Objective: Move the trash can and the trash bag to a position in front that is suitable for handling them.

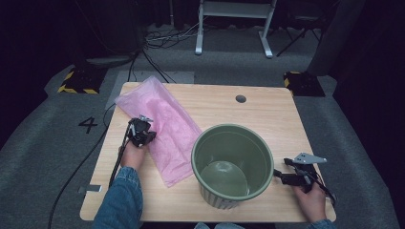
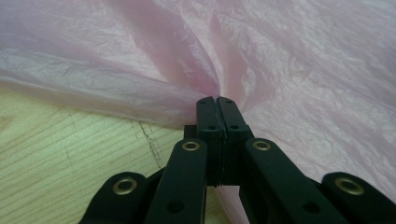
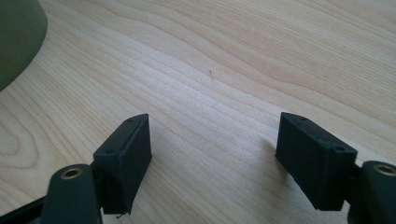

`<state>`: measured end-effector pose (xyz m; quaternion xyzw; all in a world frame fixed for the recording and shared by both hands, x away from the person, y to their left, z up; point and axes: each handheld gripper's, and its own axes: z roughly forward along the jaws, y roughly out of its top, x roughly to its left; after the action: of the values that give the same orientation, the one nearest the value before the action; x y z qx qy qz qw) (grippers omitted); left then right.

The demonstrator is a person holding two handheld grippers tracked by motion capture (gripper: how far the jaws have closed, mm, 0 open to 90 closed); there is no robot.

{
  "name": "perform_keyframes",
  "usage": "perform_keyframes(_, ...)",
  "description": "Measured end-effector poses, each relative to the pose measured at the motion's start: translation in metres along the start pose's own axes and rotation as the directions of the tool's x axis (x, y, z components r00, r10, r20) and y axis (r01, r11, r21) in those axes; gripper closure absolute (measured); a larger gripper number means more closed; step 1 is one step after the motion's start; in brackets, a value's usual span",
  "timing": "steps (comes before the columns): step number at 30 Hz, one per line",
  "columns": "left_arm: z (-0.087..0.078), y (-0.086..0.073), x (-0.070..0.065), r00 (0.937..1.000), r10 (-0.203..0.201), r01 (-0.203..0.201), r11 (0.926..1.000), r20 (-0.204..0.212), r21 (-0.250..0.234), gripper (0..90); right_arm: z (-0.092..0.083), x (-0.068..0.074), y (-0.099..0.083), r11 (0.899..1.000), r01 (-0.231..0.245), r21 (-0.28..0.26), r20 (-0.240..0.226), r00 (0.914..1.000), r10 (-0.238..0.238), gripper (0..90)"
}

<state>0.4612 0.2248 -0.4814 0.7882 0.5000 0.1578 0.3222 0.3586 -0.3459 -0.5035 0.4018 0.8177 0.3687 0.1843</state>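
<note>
Green bucket [image 1: 232, 164] closest to us, between tools. Left tool [image 2: 217, 100] pinched tight on pink bag [image 2: 261, 60]; right tool [image 3: 212, 149] wide open, nothing in it, over bare surface [image 3: 233, 70].

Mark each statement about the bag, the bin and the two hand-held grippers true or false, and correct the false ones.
1. The left hand-held gripper is shut on the pink plastic bag. True.
2. The right hand-held gripper holds the rim of the green bin. False: its jaws stand open over bare table, beside the bin.
3. The bag lies flat on the table to the left of the bin. True.
4. The bag already lines the bin. False: the bin holds no bag.
</note>
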Motion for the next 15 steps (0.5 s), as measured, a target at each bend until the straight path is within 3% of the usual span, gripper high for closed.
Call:
perform_keyframes(3, -0.014, -0.001, 0.004, 0.997, -0.04, 0.046, 0.9954, 0.066, -0.084, 89.4, 0.0, 0.0, 0.0, 1.0, 0.0, 0.0, 0.0, 1.0, 0.0, 26.3)
perform_keyframes(6, -0.029, -0.001, 0.005, 0.9932, -0.028, 0.045, 0.9879, 0.113, -0.149, 89.3, 0.0, 0.0, 0.0, 1.0, 0.0, 0.0, -0.002, 1.0, 0.0, 26.3)
perform_keyframes(11, -0.051, 0.001, -0.001, 0.9924, 0.006, 0.023, 0.9708, 0.123, -0.239, 89.3, 0.0, 0.0, 0.0, 1.0, 0.001, 0.001, -0.001, 1.0, -0.001, 26.3)
perform_keyframes(15, -0.066, 0.004, -0.006, 0.992, 0.031, 0.005, 0.9588, 0.122, -0.284, 89.3, 0.0, 0.0, 0.0, 1.0, 0.001, 0.001, -0.002, 1.0, -0.001, 26.3)
